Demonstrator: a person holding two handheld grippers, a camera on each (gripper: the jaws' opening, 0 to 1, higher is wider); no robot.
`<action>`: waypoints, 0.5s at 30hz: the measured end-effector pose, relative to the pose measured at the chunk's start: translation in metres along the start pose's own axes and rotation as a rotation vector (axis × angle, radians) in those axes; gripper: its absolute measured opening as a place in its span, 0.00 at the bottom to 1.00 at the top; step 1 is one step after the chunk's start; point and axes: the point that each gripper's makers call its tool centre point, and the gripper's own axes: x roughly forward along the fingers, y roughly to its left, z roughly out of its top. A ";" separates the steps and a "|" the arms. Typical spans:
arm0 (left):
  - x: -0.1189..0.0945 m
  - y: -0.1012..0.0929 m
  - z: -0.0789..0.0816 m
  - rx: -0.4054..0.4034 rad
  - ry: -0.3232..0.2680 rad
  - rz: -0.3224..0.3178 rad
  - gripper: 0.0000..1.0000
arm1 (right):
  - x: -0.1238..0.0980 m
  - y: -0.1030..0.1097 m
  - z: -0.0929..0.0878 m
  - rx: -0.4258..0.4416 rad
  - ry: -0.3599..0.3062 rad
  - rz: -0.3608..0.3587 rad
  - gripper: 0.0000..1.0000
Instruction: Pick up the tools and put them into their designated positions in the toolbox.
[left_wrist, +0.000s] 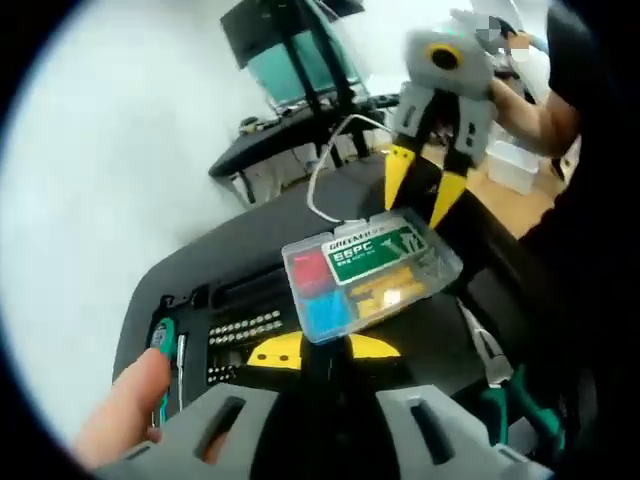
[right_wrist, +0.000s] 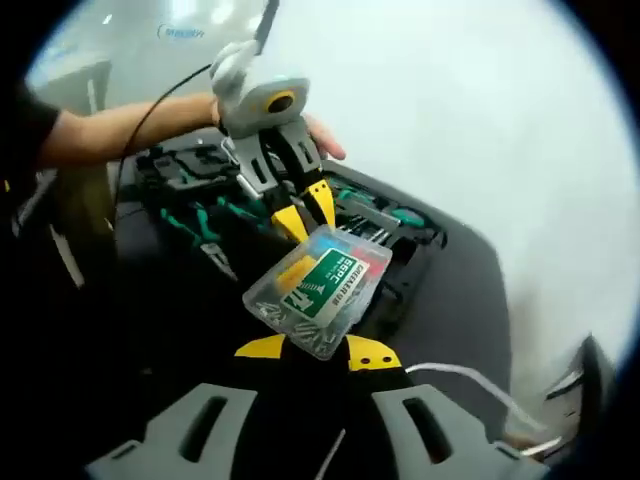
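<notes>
A clear plastic parts box (left_wrist: 365, 275) with a green label, holding red, blue and yellow pieces, hangs above the open black toolbox (left_wrist: 235, 300). My left gripper (left_wrist: 322, 348) is shut on its near end. My right gripper (left_wrist: 422, 190) reaches in from the upper right, its yellow tips closed on the far end. In the right gripper view the same box (right_wrist: 320, 290) sits between my right gripper (right_wrist: 317, 352) and the left gripper (right_wrist: 305, 212). The toolbox (right_wrist: 420, 255) lies beneath, with green-handled tools (right_wrist: 200, 225) in it.
Rows of bits (left_wrist: 242, 328) and a green-handled screwdriver (left_wrist: 163, 340) sit in the toolbox, and green-handled pliers (left_wrist: 510, 400) lie at the right. A fingertip (left_wrist: 130, 410) shows at lower left. A white cable (left_wrist: 325, 175) trails behind, before a black-framed stand (left_wrist: 290, 60).
</notes>
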 end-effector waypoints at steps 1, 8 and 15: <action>-0.001 0.001 -0.001 0.055 0.018 0.019 0.09 | 0.001 -0.001 0.001 0.032 -0.016 -0.008 0.19; -0.006 0.004 -0.011 0.081 0.045 0.015 0.06 | -0.014 0.015 0.005 0.023 0.108 -0.006 0.23; -0.038 0.036 0.073 -0.102 -0.331 0.170 0.05 | -0.019 -0.051 0.022 0.093 -0.080 -0.243 0.00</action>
